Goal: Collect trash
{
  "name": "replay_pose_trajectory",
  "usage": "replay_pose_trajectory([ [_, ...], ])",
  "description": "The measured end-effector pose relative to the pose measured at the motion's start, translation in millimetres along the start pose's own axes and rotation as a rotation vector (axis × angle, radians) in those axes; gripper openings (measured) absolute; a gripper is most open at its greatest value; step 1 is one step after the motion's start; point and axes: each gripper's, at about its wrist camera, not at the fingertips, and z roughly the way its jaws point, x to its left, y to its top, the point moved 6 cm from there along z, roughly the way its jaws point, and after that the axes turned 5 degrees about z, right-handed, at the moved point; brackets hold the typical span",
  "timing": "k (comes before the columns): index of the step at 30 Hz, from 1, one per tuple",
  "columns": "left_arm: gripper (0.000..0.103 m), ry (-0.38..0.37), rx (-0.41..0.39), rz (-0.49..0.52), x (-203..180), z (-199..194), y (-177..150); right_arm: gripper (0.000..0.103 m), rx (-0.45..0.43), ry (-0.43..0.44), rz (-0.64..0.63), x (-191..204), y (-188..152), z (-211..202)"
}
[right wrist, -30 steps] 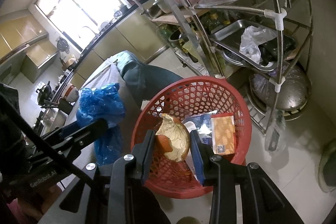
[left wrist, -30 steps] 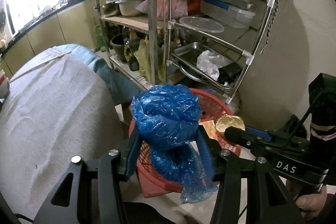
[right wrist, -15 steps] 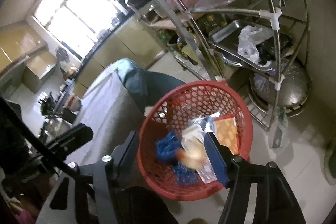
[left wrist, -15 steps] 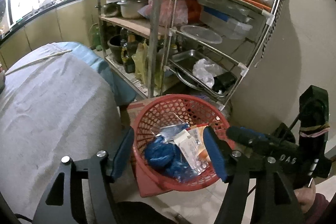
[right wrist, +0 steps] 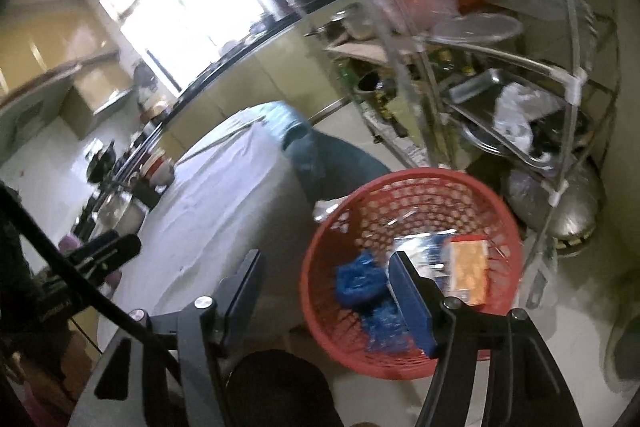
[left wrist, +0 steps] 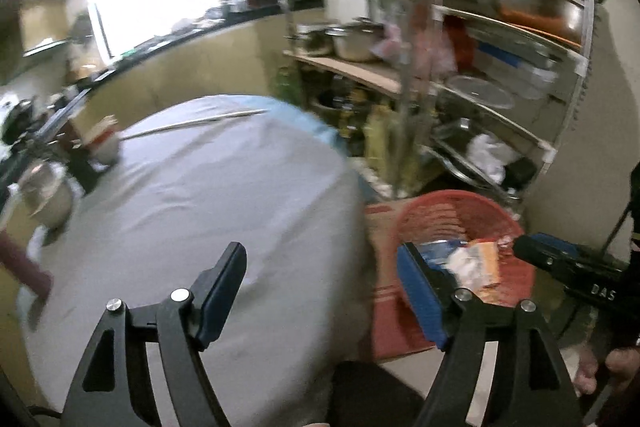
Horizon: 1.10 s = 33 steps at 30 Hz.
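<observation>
Both grippers empty: left gripper (left wrist: 320, 291) jaws just opened wide, right gripper (right wrist: 326, 291) parted, nothing between. Crumpled blue plastic bag (right wrist: 360, 281) lies inside red perforated plastic basket (right wrist: 404, 187) with orange packet (right wrist: 468, 273). Drop step looks done; next probably calls for swinging to grey-clothed table (left wrist: 200, 195) seeking more trash.

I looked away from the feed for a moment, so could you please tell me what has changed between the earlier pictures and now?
The left gripper let go of the blue plastic bag, which now lies in the red basket; its jaws have just been opening and hold nothing. The right gripper dropped its round yellow scrap there too. Both views have swung toward the grey-covered table. The basket and the metal rack stayed put.
</observation>
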Motion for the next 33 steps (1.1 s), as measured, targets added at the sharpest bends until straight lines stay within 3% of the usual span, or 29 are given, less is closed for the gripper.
replay_pose_trajectory([
  [11,0.078,0.285,0.017,-0.155,110.8,-54.1,-53.6,0.068,0.057,0.097,-0.228,124.5,-25.8,16.4],
  [22,0.079,0.459,0.021,-0.335,203.3,-100.2,-105.6,0.068,0.116,0.222,-0.417,253.2,-64.0,38.9],
  [33,0.079,0.538,0.034,-0.393,240.4,-129.1,-136.3,0.068,0.139,0.255,-0.534,306.0,-99.6,41.8],
])
